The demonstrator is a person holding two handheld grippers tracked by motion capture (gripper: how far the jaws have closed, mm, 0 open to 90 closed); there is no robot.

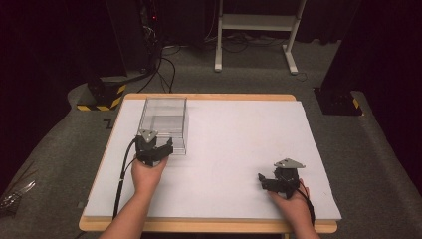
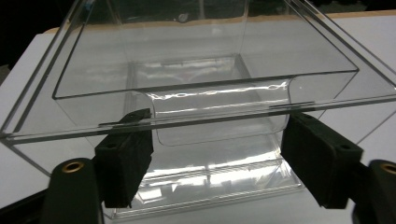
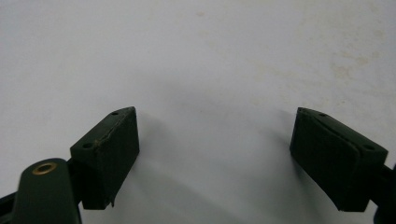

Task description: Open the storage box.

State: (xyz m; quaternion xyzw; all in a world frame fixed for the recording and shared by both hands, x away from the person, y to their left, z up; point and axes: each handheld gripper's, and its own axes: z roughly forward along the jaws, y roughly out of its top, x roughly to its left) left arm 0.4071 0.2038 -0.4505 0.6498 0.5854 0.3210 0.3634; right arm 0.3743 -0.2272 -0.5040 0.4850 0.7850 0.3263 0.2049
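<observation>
A clear plastic box (image 1: 164,124) stands on the white table top (image 1: 239,144), left of centre and towards the far edge. My left gripper (image 1: 161,149) is open at the box's near wall, its black pads spread wide on either side of the wall's curved cut-out (image 2: 219,114). The left gripper view looks into the box (image 2: 187,70), which holds nothing that I can see. My right gripper (image 1: 266,180) is open low over the bare table at the near right, with nothing between its pads (image 3: 112,149).
The table's wooden rim (image 1: 209,96) borders the white surface. Beyond the far edge is grey carpet with a white desk frame (image 1: 259,30), black cables and a yellow-striped stand base (image 1: 102,97). A black base (image 1: 338,102) stands at the right.
</observation>
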